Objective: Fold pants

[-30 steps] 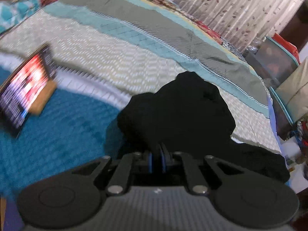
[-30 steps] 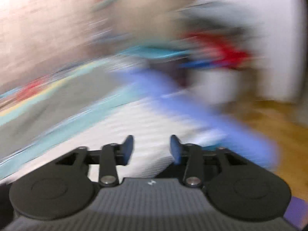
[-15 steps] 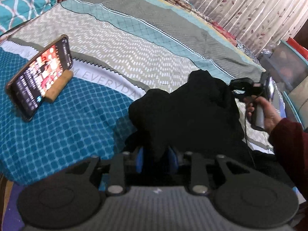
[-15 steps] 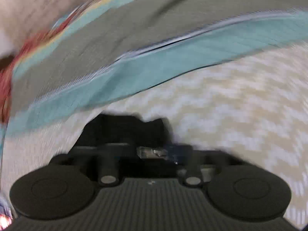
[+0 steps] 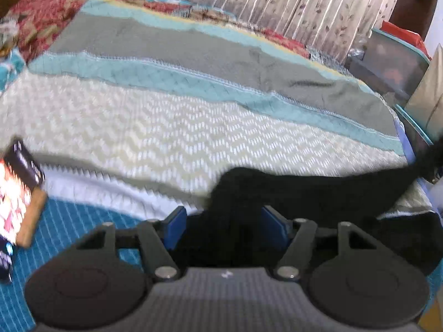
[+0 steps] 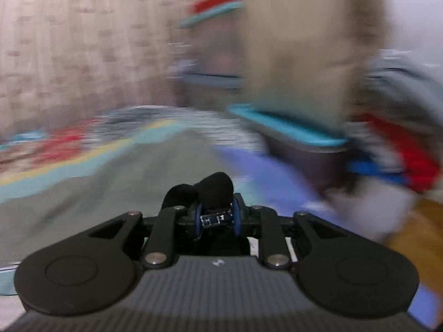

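Left gripper: its jaws had just been opening and stood apart, the blue pads clear of the cloth on either side; the black pants lay between the fingers but were released, not pinched; judged a deliberate let-go so the near end could settle on the bedspread. From between the fingers the pants ran away to the right as a taut, rising band; this suggested the far end was being pulled from that side to draw the garment out straight.

Right gripper: the jaws had just widened a little, yet in the right wrist view the pads pressed on a bunched fold of the same black pants, which bulged out beyond the fingertips; grasp judged secure; the surroundings were too blurred to tell further detail.

Left of the left fingers, a lit phone leaned on a wooden stand; well clear of the cloth. Beyond the fingers, patterned curtains closed the far side.

Folding judged not yet begun; garment uncreased and unaligned.
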`<state>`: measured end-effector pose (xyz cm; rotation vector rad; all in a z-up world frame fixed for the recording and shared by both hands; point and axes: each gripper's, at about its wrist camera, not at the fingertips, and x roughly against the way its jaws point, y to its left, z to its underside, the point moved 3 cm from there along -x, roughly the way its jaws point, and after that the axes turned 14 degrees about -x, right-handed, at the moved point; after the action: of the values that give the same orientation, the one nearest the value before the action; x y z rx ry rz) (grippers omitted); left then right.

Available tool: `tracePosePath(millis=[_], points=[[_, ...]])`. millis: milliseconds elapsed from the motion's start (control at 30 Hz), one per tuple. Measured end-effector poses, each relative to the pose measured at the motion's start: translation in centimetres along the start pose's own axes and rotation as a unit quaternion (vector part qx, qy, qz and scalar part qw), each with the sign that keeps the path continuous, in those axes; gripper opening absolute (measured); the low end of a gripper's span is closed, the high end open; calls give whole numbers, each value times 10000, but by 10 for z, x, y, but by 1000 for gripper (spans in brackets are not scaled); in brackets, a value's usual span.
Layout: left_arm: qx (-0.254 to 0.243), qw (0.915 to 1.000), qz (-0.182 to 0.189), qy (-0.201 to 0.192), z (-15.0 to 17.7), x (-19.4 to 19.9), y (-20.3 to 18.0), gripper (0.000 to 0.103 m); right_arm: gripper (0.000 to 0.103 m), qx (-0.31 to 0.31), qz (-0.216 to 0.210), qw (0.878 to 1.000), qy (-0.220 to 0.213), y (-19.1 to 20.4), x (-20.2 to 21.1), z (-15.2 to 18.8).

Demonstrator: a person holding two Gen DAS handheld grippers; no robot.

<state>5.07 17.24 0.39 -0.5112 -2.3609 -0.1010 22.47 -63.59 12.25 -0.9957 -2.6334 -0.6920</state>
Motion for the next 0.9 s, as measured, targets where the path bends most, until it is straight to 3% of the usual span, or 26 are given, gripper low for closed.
tracePosePath(millis=[33,167,333,467,533,600,633,733,800,833,867,900], points=[[35,10000,-27,-11,-4,-1,5,61,44,12,206,9997,131,-16,-4,3],[306,9995,71,-32,-21,-11,37,64,46,-118,303,9994,102,-61,3,21],[520,9968,367,475,-39,-66,60,64,47,-149,199,9992,319,-65,-4,48],[607,9904,874,878,-41,-108,41,64,53,-218,-11,9973,707,-71,12,49],[266,9884,1085,1029,-38,-119,12,62,63,-143,-114,9952,966,-64,4,59],[-295,9879,1085,1064,-35,-121,-15,42,67,102,-178,9927,1186,-55,-9,69],[-571,9865,1045,1125,-32,-120,-29,16,70,261,-125,9914,1273,-48,-18,77],[-667,9886,748,1124,-36,-112,-35,10,73,421,28,9880,1488,-32,-42,97],[-393,9927,569,985,-46,-100,-21,8,67,438,218,9828,1780,-27,-66,114],[-181,9950,451,868,-53,-93,-8,8,31,548,483,9770,2004,-26,-77,124],[31,9965,349,755,-60,-86,5,7,12,564,560,9745,2097,-27,-84,129],[224,9972,282,657,-66,-79,16,7,11,412,490,9785,1963,-27,-82,127]])
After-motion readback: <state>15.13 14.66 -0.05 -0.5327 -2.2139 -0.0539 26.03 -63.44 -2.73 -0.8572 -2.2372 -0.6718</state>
